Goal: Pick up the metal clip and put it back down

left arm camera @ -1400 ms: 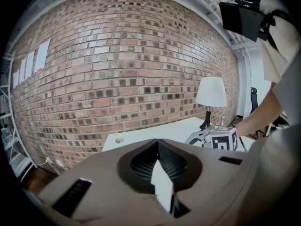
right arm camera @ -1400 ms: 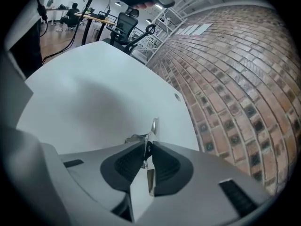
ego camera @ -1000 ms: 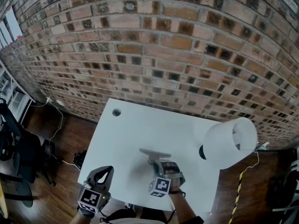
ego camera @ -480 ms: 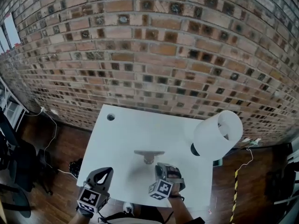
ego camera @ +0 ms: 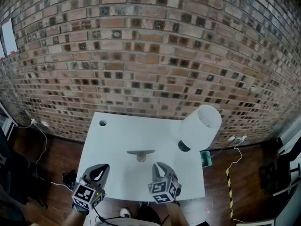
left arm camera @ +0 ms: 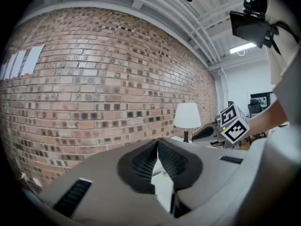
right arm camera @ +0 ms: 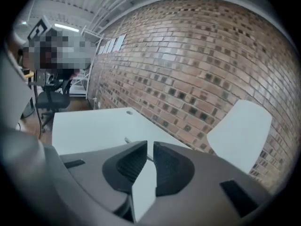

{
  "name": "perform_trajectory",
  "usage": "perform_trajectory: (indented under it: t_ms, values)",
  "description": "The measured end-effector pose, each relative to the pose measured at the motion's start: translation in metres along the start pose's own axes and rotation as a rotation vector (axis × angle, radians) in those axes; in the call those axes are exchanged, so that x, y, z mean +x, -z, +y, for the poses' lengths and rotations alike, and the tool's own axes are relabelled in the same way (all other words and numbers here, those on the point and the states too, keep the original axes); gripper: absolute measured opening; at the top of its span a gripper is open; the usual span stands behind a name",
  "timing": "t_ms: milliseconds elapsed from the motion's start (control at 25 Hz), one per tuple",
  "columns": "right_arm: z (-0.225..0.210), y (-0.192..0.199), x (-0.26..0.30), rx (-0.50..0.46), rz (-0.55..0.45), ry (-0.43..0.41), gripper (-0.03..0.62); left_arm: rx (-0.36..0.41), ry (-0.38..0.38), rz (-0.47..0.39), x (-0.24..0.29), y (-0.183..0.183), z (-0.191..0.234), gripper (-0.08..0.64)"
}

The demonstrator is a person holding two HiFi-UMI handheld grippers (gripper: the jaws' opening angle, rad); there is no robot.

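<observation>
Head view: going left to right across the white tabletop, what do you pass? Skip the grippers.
cable hole → metal clip → lamp

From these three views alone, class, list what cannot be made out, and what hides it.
Metal clip: head view, too small to show its shape in detail.
Lamp base: head view, mostly covered by the lampshade.
Wall sheets: left gripper view, too small and distorted to read.
</observation>
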State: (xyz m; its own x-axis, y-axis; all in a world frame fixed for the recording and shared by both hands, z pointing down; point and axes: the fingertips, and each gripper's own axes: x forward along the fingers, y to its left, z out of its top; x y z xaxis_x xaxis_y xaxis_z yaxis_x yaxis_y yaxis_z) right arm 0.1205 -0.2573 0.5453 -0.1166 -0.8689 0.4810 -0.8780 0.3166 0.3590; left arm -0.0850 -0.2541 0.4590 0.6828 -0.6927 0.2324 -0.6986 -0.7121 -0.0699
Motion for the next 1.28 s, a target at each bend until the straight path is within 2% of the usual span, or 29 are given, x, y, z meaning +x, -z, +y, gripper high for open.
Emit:
perform_trajectory:
  t_ms: [80, 200, 280, 400, 600, 760, 840, 960, 1120, 1280]
  values:
    - [-0.002, -0.013, -0.024, 0.057, -0.043, 0.011, 0.018, 0.007, 0.032, -0.031, -0.007, -0.002, -0.009, 0.006]
    - [-0.002, -0.039, -0.054, 0.145, -0.162, 0.007, -0.008, 0.006, 0.051, -0.092, -0.017, -0.009, -0.016, 0.003]
    - [-0.002, -0.052, -0.072, 0.186, -0.219, 0.008, -0.013, -0.027, 0.047, -0.143, -0.025, -0.017, -0.019, -0.002]
    - [-0.006, -0.064, -0.094, 0.219, -0.268, 0.012, -0.018, -0.074, 0.092, -0.190, -0.028, -0.029, -0.030, -0.003]
    - [-0.014, -0.074, -0.109, 0.282, -0.322, 0.001, -0.021, -0.076, 0.107, -0.145, -0.016, -0.028, -0.037, -0.006]
    - [-0.017, -0.072, -0.114, 0.321, -0.345, -0.025, -0.021, -0.153, 0.180, -0.002, 0.002, -0.006, -0.052, -0.002]
    - [-0.018, -0.069, -0.114, 0.314, -0.342, -0.052, -0.021, -0.136, 0.193, -0.021, 0.004, -0.011, -0.062, 0.002]
    - [-0.024, -0.068, -0.114, 0.300, -0.346, -0.078, -0.021, -0.090, 0.175, -0.071, 0.004, -0.026, -0.067, 0.000]
    - [-0.038, -0.070, -0.120, 0.306, -0.373, -0.072, -0.021, -0.090, 0.114, -0.072, 0.010, -0.030, -0.063, -0.006]
    - [-0.042, -0.074, -0.127, 0.333, -0.391, -0.074, -0.021, -0.072, 0.109, -0.079, 0.008, -0.035, -0.065, -0.008]
